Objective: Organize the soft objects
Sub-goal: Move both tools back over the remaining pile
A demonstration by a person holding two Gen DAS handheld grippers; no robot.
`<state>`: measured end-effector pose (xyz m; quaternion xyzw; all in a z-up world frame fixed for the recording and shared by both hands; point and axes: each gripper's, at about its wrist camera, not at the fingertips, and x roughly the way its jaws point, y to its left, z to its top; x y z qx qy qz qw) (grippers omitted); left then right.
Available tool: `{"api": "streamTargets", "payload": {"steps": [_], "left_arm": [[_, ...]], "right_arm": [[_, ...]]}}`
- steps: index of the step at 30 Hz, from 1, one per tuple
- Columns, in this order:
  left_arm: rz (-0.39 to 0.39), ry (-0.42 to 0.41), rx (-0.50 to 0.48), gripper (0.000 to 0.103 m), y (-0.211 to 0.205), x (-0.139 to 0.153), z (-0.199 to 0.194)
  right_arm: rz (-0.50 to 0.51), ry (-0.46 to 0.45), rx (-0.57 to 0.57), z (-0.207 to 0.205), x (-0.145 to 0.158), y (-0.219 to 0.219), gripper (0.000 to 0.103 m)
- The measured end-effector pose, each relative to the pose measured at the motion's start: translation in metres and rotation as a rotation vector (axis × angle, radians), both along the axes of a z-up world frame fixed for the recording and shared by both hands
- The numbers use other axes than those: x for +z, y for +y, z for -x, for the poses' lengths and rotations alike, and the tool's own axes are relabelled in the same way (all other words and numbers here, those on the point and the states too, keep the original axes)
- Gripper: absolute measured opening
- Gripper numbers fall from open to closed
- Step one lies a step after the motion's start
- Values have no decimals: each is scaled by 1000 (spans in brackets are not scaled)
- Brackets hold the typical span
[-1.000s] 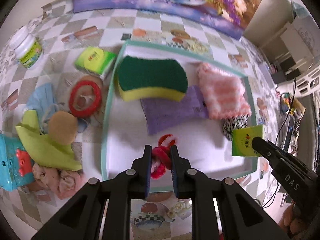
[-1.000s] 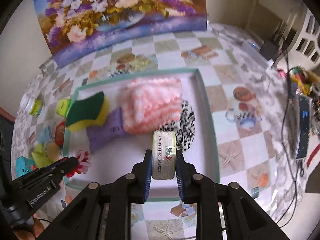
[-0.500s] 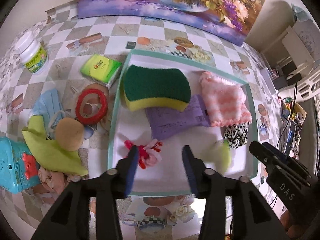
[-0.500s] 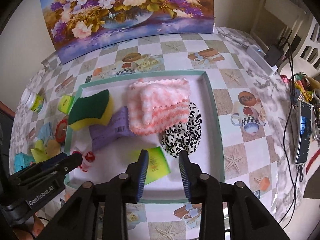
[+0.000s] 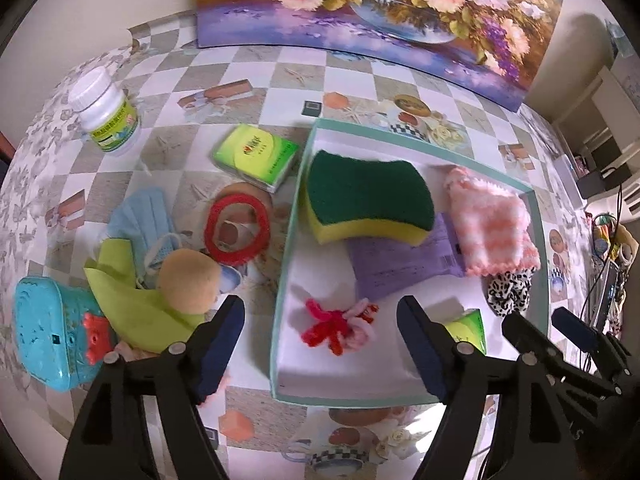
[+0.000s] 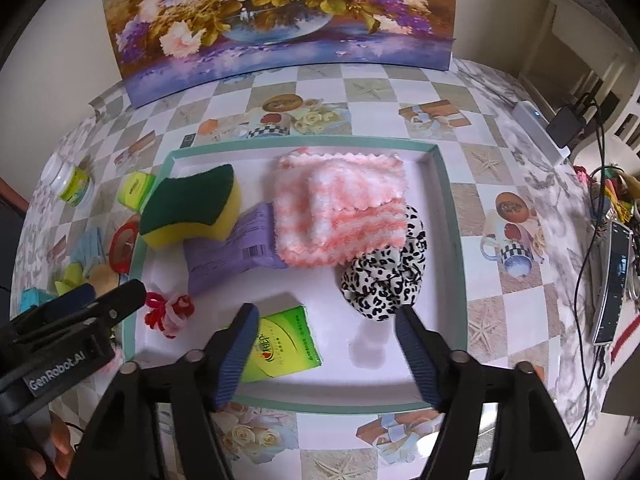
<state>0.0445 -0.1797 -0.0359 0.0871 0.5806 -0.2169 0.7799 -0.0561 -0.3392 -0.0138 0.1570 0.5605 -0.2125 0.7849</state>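
A teal-rimmed white tray (image 5: 282,264) (image 6: 450,216) holds a green-yellow sponge (image 5: 368,196) (image 6: 192,208), a purple packet (image 5: 400,268) (image 6: 236,252), a pink cloth (image 5: 488,220) (image 6: 340,212), a leopard scrunchie (image 5: 508,292) (image 6: 384,276), a red-pink fuzzy tie (image 5: 340,324) (image 6: 168,312) and a green tissue pack (image 5: 468,330) (image 6: 284,344). My left gripper (image 5: 322,344) is open and empty above the tray's near left corner. My right gripper (image 6: 326,344) is open and empty above the tray's near edge, beside the tissue pack.
Left of the tray lie a second green tissue pack (image 5: 256,156), a red ring (image 5: 236,228), a blue mask (image 5: 140,224), a tan puff (image 5: 188,276) on a lime cloth (image 5: 128,304), a teal toy (image 5: 56,340) and a white bottle (image 5: 104,112). A flower painting (image 6: 276,12) stands behind. Cables and a phone (image 6: 612,280) lie right.
Both grippers have opened wide. The left let the red-pink tie drop into the tray; the right let the green tissue pack drop into the tray. Both have drawn back.
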Motion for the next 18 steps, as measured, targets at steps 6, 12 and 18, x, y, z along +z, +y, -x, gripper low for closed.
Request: {"api": "streamTargets", "payload": {"steps": [6,12,18], "left_arm": [[62,31,63,79,29,7,-18],[91,30,143,79,77,26,-53],[67,81,175,79,123,35,-94]], "right_arm": [[24,-60,15,-10,12,11,81],[-12,-126,71,-30,22,36,81],[-80,-160,164,-64,25,76,81]]}}
